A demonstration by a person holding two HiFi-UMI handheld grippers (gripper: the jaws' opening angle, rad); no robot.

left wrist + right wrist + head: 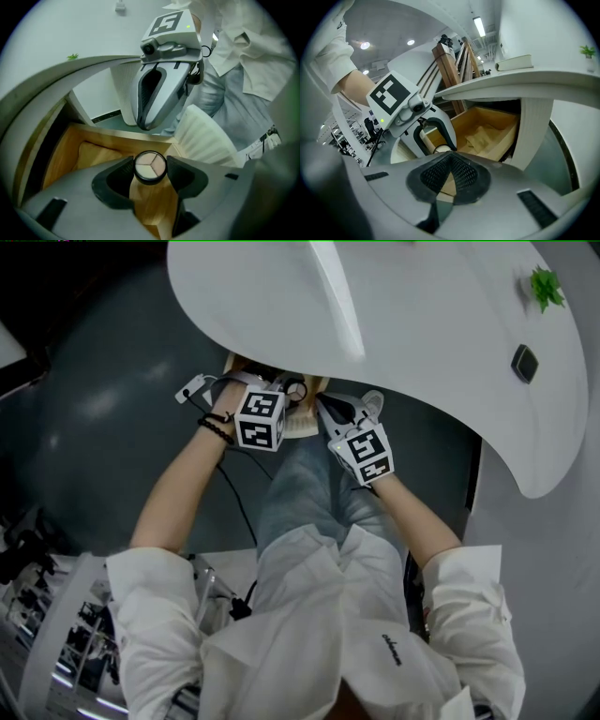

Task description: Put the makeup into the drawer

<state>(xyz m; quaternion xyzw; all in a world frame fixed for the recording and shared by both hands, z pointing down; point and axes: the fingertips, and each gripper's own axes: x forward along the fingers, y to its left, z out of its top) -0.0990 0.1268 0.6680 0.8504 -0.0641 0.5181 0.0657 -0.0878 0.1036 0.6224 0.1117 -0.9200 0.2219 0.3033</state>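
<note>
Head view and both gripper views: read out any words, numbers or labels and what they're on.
Shirt: small dark script, too small to read.
Left marker cube and right marker cube: black-and-white square patterns, no letters.
Makeup compact: no print visible.
Nothing else is readable.

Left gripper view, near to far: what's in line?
left gripper, shut on the round makeup compact → open wooden drawer → right gripper → white desk with a small green plant far back
</note>
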